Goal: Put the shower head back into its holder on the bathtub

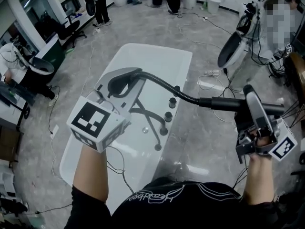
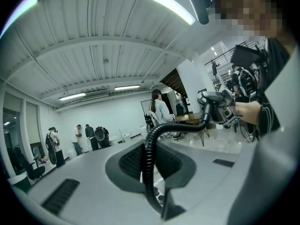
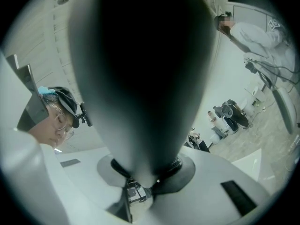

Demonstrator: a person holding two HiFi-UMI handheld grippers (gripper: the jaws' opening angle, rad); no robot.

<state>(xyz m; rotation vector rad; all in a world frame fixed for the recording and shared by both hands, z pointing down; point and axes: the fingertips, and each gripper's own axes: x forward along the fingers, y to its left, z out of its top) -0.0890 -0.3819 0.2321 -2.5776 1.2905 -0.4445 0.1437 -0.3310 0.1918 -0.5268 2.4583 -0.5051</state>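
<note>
Two clamps on one fitting: right gripper [image 1: 252,99] shut on the shower head [image 1: 224,104] partway along its body, left gripper [image 1: 133,75] closed on the hose [image 1: 167,87] well back from it, above the bathtub [image 1: 143,51]. Lies roughly level in the air, crosswise between the right jaws, sticking out to either side of them. Hangs off the tub's right side, over grey marbled floor [image 1: 209,142] rather than over the basin, well apart from the row of black fittings [image 1: 167,116] on the tub's right rim; holder not told apart among them. Joins the hose at its left end, the hose arcing up and leftward across the rim to the left jaws, pressed narrowly around it. Fills most of the right gripper view as a dark, blurred bulk tapering toward the jaw throat. Leaves open floor between tub edge and right hand, broken only by a white cable [image 1: 209,86] lying further out; leaves the tub's white interior bare apart from curved black pipes [image 1: 147,116] beside the fittings. Looks matt black throughout, a long straight wand, thicker than the ribbed, flexible hose feeding it. Shows in the left gripper view as a small dark shape at the hose's far end, gripped in the right hand's tool, with people [image 2: 86,137] standing far off along the back wall.
</note>
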